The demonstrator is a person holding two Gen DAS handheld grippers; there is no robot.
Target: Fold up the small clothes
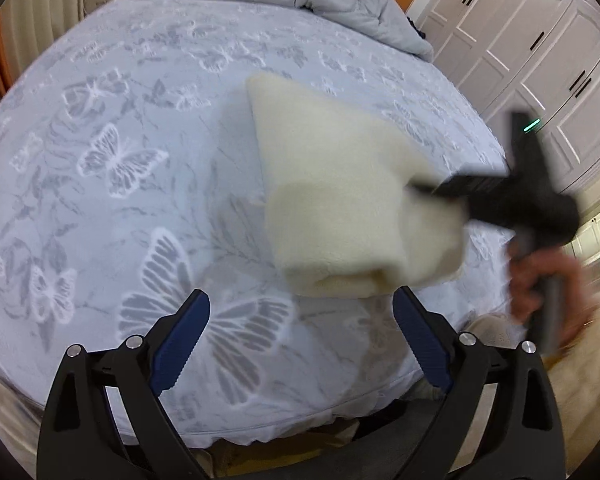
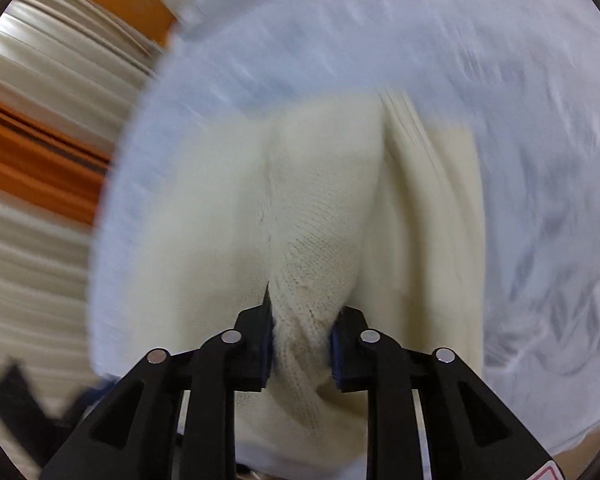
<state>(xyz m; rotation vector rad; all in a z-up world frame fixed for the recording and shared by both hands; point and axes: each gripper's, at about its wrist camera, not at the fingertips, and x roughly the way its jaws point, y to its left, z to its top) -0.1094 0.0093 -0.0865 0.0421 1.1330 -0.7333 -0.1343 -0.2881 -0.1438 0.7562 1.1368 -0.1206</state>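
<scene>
Right gripper (image 2: pixel 302 316) pinches a bunched fold of the cream knitted garment (image 2: pixel 320 208) between its jaws, likely to carry the layer over. Left gripper (image 1: pixel 300 334) spread empty, garment just ahead on the butterfly-print bedsheet (image 1: pixel 100 160).

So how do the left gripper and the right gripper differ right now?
The left gripper stands wide open and empty above the bedspread; the right gripper is pinched on a bunch of the cream knit garment. The left looks sharp; the right, seen from the left wrist, is blurred. Both have blue pads.
</scene>
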